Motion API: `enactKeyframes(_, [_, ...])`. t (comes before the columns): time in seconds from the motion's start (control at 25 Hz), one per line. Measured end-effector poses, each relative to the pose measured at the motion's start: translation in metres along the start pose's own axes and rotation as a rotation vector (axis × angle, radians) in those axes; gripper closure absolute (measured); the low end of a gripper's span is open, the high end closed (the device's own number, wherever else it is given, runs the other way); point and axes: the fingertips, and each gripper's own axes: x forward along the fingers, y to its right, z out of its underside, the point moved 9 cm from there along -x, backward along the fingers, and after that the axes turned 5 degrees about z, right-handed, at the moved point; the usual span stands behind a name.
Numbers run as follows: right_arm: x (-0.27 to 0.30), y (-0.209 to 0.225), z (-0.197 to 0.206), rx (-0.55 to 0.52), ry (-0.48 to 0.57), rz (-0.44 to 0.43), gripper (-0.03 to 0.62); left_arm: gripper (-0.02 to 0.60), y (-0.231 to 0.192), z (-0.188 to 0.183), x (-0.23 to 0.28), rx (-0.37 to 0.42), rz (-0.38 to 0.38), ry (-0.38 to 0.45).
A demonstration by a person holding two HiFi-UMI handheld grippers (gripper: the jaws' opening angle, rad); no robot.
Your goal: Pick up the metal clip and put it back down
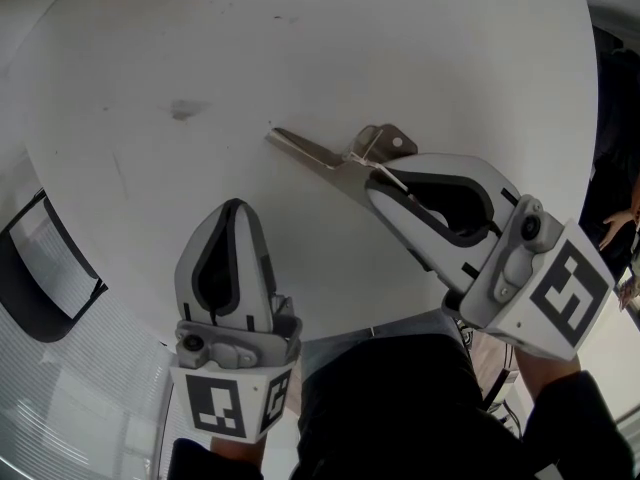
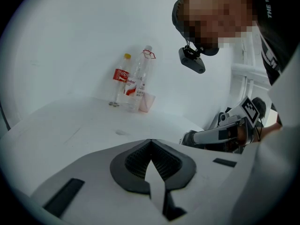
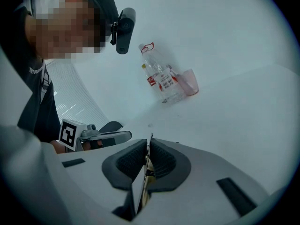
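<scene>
Right hand-held gripper [image 1: 378,184]: clamped on the metal clip [image 1: 325,155], one ribbed pad [image 3: 129,161] pressed on each face of the thin plate. Grips the near end, so the long narrow end sticks out past the tips towards the middle of the bench.
Grip reason: probably taken edge-on because so thin a piece offers little other purchase. Sits deep between the pads, so slipping looks unlikely.
Metal clip: juts ahead of the right jaws, low over the white bench [image 1: 300,48]. Cannot tell whether touching the surface or just clear of it.
Left hand-held gripper [image 1: 232,211]: jaws together on nothing, near the bench's near edge and apart from the clip. Probably held aside because one grip is enough here.
Step in hand: reads as carrying or setting down, with the release not yet made.
Next move: calls for lowering until the clip lies flat, then easing the jaws apart.
Far edge: red-label bottle [image 2: 121,78], clear bottle [image 2: 140,76] and pink cup [image 2: 146,102], well apart from the clip and out of the way.
</scene>
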Motion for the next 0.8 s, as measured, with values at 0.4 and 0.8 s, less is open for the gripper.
enactKeyframes(0.4, [0.0015,-0.0002,-0.0009,0.042,-0.070,0.023,0.560,0.568,0.0018,-0.0036,-0.0005,-0.031,0.016,-0.020])
enactKeyframes(0.8, [0.0009,-0.0004,-0.0009,0.045,-0.081,0.024,0.560,0.568,0.0049,-0.0021,-0.0027,-0.032,0.023,-0.023])
